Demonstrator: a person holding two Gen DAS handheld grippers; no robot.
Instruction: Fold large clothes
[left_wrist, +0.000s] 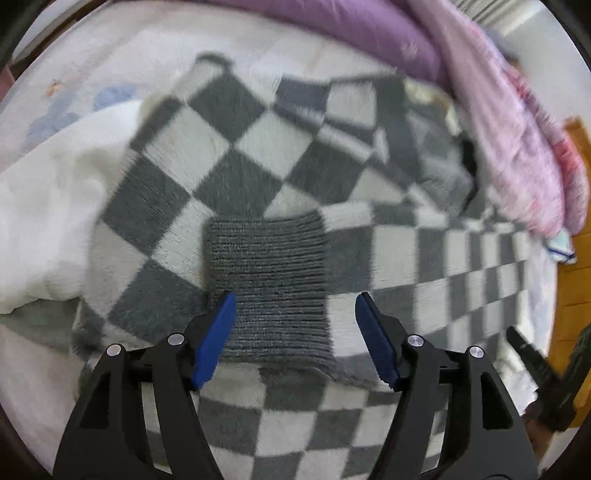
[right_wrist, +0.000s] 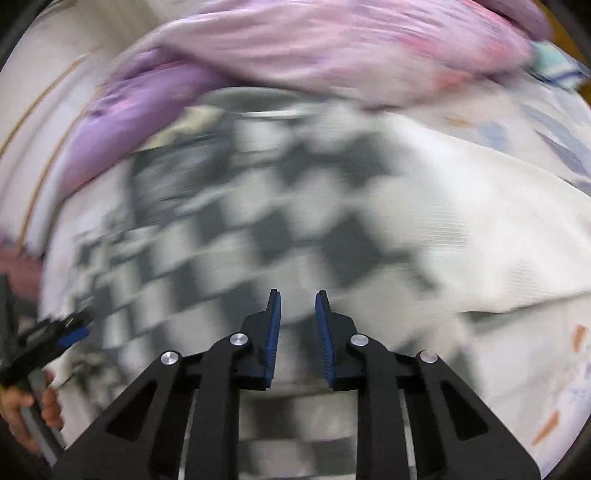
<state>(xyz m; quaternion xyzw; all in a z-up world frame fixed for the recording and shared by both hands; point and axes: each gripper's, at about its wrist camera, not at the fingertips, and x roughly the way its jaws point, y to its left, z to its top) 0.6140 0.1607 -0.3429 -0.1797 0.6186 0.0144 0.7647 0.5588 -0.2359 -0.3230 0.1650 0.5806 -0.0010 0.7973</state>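
Note:
A grey and white checkered fleece garment (left_wrist: 236, 155) lies spread on the bed, with a ribbed grey cuff (left_wrist: 266, 280) of a folded-in sleeve on top. My left gripper (left_wrist: 295, 306) is open and empty, its blue pads either side of the cuff just above it. The same garment (right_wrist: 280, 229) shows blurred in the right wrist view. My right gripper (right_wrist: 297, 302) hangs over it with the jaws a narrow gap apart and nothing between them. The right gripper also shows at the left wrist view's right edge (left_wrist: 535, 362); the left gripper shows at the right wrist view's left edge (right_wrist: 55, 339).
A white garment (left_wrist: 48, 206) lies beside the checkered one. A purple quilt (left_wrist: 354, 33) and a pink blanket (left_wrist: 517, 140) are piled along the far side of the bed. The patterned white bedsheet (right_wrist: 546, 387) shows around them. An orange-brown floor (left_wrist: 572, 295) lies past the bed edge.

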